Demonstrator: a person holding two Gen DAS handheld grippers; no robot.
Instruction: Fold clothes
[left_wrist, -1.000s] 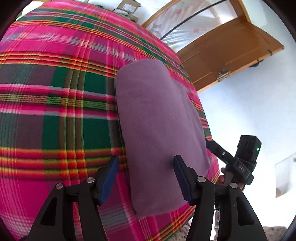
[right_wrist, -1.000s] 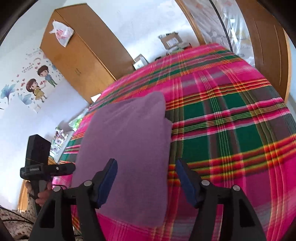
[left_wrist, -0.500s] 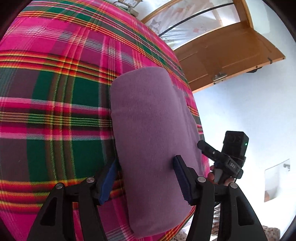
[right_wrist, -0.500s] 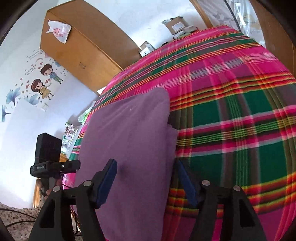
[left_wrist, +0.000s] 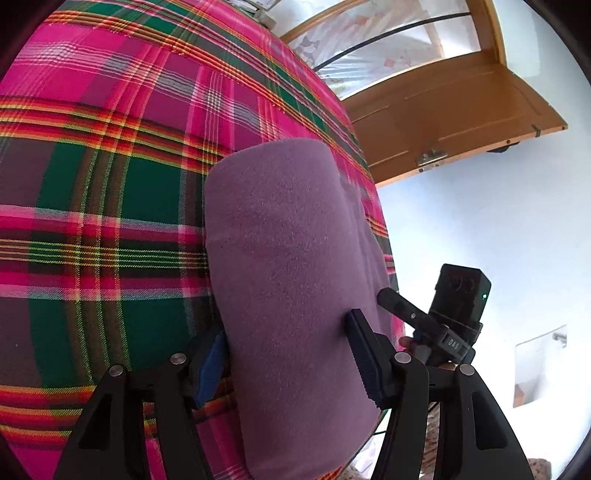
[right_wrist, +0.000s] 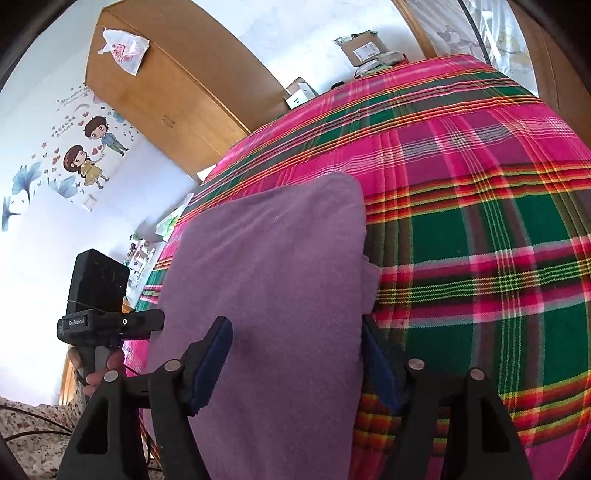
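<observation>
A purple folded garment (left_wrist: 288, 266) lies on the plaid bedspread (left_wrist: 110, 192) near the bed's edge. My left gripper (left_wrist: 288, 363) is open and straddles the garment's near end. Its left pad (left_wrist: 211, 365) sits low at the cloth's side edge, and its right pad (left_wrist: 364, 360) rests on top. The same garment (right_wrist: 273, 295) fills the middle of the right wrist view. My right gripper (right_wrist: 295, 365) is open over the opposite end, with one pad (right_wrist: 212, 363) on the cloth and the other pad (right_wrist: 378, 369) tucked at its side edge. Each view shows the other hand-held gripper (left_wrist: 443, 325) (right_wrist: 96, 317) at the bed's edge.
The plaid bedspread (right_wrist: 480, 221) stretches wide beyond the garment. A wooden door (left_wrist: 443, 122) stands past the bed on one side. On the other side are a wooden wardrobe (right_wrist: 177, 92), a plastic bag (right_wrist: 123, 51) on top of it, and cardboard boxes (right_wrist: 364, 46).
Both grippers have moved forward and down onto the garment. Their open fingers, which hovered short of it, now straddle its two ends. The garment itself has not shifted.
</observation>
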